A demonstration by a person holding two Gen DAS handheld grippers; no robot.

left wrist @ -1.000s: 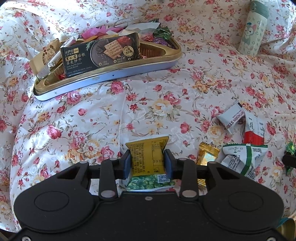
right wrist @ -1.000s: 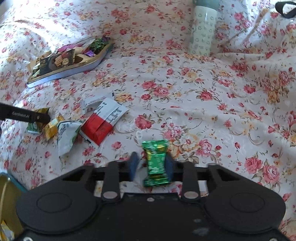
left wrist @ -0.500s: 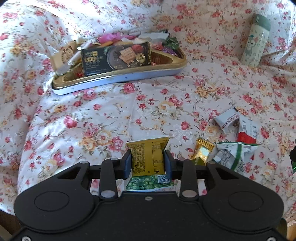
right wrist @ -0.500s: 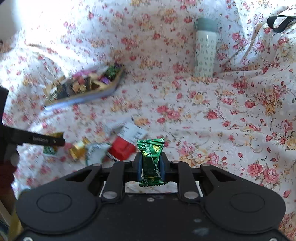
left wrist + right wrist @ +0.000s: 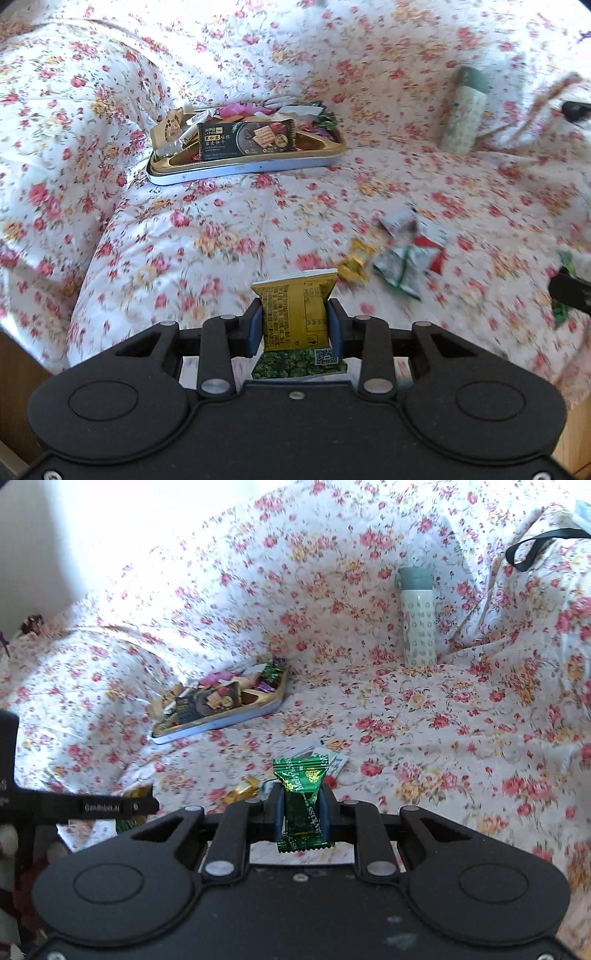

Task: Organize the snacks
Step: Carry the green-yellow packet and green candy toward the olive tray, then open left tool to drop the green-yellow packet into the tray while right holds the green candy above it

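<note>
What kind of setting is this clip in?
Probably a bedroom at home: a rumpled floral bedspread covers a soft surface, with a snack tray and a tumbler set on it.

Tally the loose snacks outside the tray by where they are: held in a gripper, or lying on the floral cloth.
Held in a gripper: 2, the yellow packet in the left gripper and the green candy in the right gripper.
Lying on the cloth: 4, gold candy, grey-white packet, green-and-white packet, red-and-white packet.
Total: 6
</note>
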